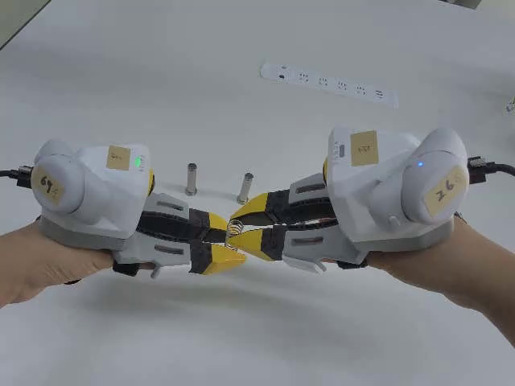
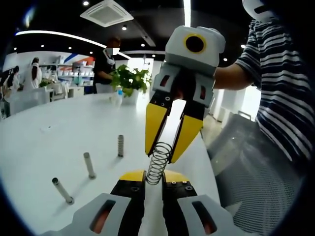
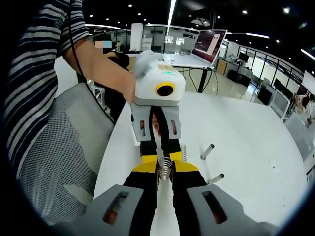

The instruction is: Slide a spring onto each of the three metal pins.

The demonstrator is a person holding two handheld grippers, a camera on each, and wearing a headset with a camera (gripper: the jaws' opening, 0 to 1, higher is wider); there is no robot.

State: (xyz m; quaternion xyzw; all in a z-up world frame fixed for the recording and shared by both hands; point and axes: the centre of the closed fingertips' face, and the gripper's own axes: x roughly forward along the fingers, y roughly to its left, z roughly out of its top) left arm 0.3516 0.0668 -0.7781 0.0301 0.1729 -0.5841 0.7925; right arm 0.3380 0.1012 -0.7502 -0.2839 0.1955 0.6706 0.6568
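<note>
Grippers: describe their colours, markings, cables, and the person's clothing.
Both are white-and-grey housings with black jaws tipped yellow. The left gripper carries tan stickers and a green light, the right gripper tan stickers and a blue light. A black cable leaves each rear. The person wears a striped short sleeve.

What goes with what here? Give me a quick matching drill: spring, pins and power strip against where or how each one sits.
Things:
1. spring
2. metal pins
3. power strip

Places or states:
A. white, lying flat beyond the pins
B. standing upright, bare
C. between the jaw tips of the left gripper and the right gripper

Pairs: 1-C, 2-B, 3-A
</note>
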